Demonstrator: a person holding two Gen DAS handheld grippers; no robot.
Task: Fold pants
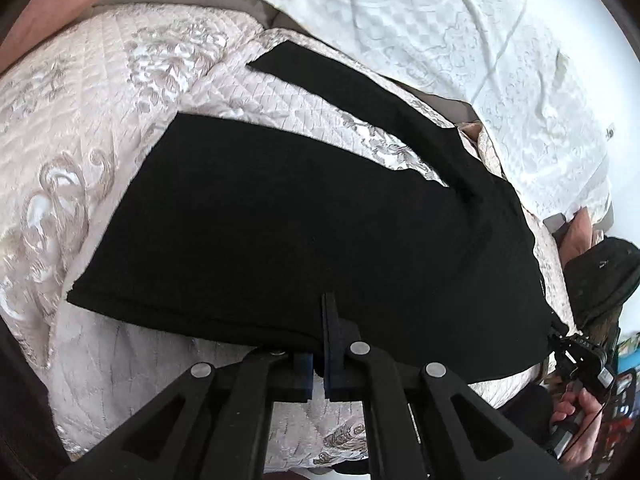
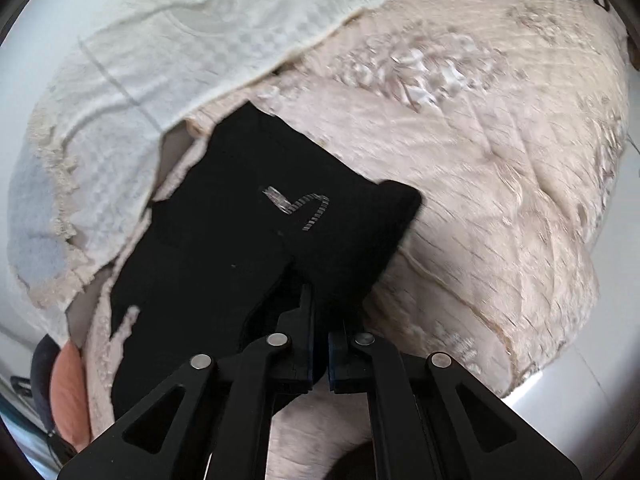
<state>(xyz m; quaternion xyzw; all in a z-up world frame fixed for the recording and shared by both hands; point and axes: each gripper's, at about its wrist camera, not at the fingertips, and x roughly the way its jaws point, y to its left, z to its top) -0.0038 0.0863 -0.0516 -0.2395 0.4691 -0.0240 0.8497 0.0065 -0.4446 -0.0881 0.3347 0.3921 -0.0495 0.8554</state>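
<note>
While both tongs (image 1: 320,340) (image 2: 320,336) clamp black pants (image 1: 280,220), these lie on a quilted bedspread (image 1: 100,120)

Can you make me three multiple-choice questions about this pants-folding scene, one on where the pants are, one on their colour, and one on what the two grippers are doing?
1. Where do the pants lie?
A. On a quilted bedspread
B. On a bare wooden floor
C. Over a chair back

2. What colour are the pants?
A. Red
B. Black
C. White

3. How do the left gripper and right gripper stand?
A. Both wide open above the cloth
B. Only the left one grips
C. Both closed on the cloth's near edge

Answers:
1. A, pale quilted fabric with a floral pattern shows all around the pants.
2. B, the cloth is dark black in both views.
3. C, in each wrist view the fingers are pinched together with the black edge between them.
</note>
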